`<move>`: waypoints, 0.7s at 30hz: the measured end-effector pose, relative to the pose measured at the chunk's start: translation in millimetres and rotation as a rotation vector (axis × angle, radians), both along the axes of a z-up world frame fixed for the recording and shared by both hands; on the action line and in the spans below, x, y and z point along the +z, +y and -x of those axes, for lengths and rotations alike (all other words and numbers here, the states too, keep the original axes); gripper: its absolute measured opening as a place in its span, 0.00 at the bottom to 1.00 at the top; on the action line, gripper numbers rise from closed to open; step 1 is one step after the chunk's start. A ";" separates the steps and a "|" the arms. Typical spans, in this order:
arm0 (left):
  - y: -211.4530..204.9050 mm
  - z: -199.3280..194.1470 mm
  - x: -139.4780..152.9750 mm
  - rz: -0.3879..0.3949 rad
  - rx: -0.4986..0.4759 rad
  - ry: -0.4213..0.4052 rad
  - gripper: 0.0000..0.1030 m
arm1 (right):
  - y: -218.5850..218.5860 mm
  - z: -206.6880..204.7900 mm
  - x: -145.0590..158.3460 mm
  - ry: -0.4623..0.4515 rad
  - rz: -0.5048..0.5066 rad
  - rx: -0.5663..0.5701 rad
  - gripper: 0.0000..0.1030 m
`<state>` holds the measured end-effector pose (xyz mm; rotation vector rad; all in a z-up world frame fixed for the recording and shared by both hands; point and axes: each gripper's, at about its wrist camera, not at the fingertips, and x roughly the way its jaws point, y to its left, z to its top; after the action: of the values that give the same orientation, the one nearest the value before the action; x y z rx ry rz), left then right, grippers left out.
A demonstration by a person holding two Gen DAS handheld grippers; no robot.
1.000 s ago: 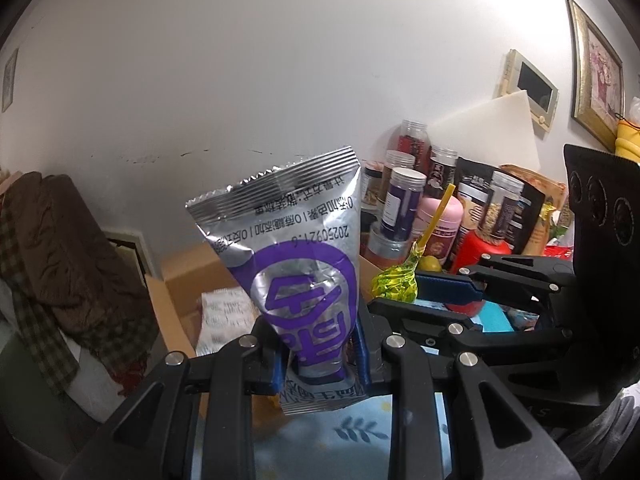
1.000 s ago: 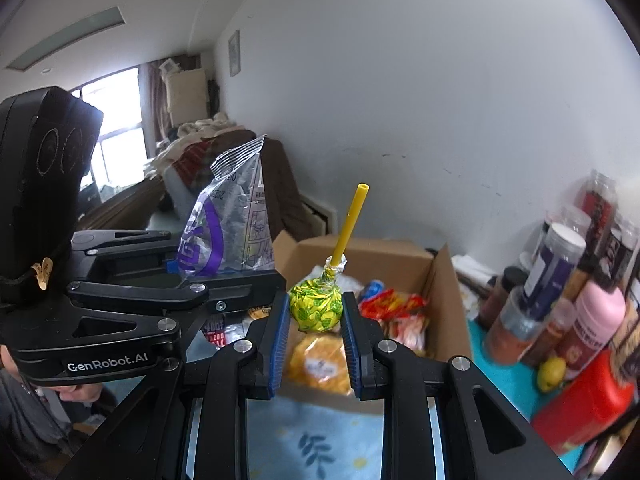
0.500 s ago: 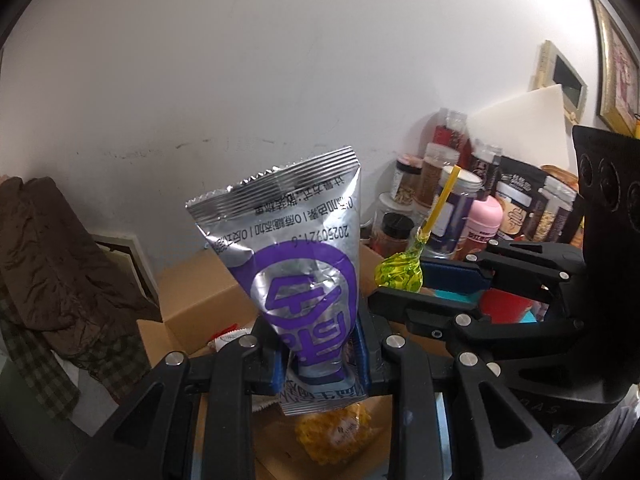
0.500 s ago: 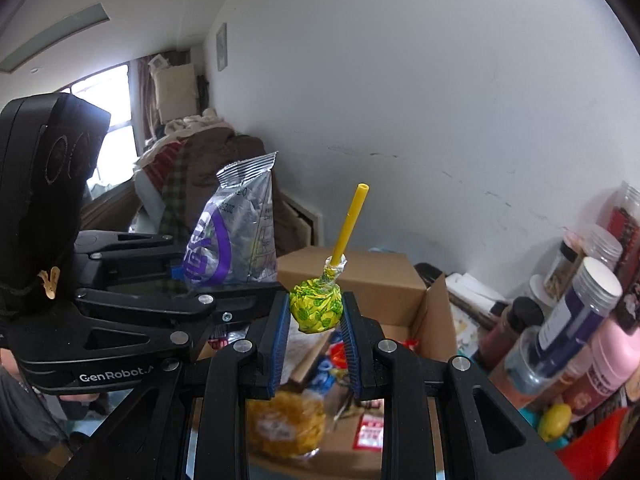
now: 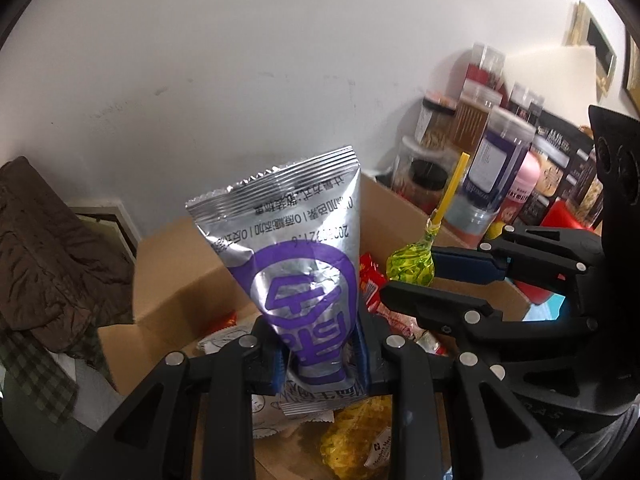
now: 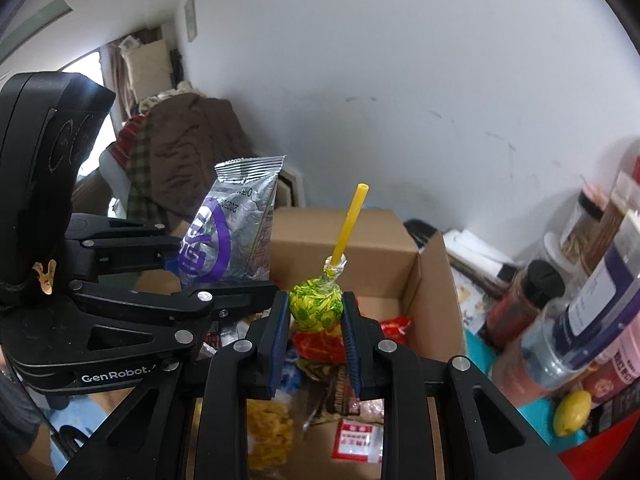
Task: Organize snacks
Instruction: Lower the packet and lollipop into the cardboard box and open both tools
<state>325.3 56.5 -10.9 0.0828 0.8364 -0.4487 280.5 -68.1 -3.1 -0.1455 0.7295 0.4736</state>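
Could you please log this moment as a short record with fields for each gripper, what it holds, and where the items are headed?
left gripper: shut on the silver and purple snack pouch, held upright
right gripper: shut on the green-wrapped lollipop, yellow stick pointing up
position: both grippers side by side above the open cardboard box
box contents: yellow snack bag, red packets, other wrappers
beside box: jars and bottles to the right
status: neither item released yet
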 end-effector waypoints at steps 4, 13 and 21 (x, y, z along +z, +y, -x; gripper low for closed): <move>-6.6 -13.4 -17.6 -0.029 -0.010 0.069 0.25 | -1.1 -9.3 -12.6 0.049 0.022 -0.007 0.24; -16.7 -30.8 -44.8 -0.080 -0.009 0.159 0.26 | -3.5 -27.8 -33.1 0.119 0.081 -0.040 0.24; -19.2 -42.4 -51.8 -0.123 0.018 0.167 0.26 | -0.6 -36.1 -43.3 0.144 0.156 -0.051 0.25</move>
<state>367.7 37.3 -62.7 0.1534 1.0280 -0.3906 316.6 -68.6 -46.4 -0.2401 0.9100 0.3805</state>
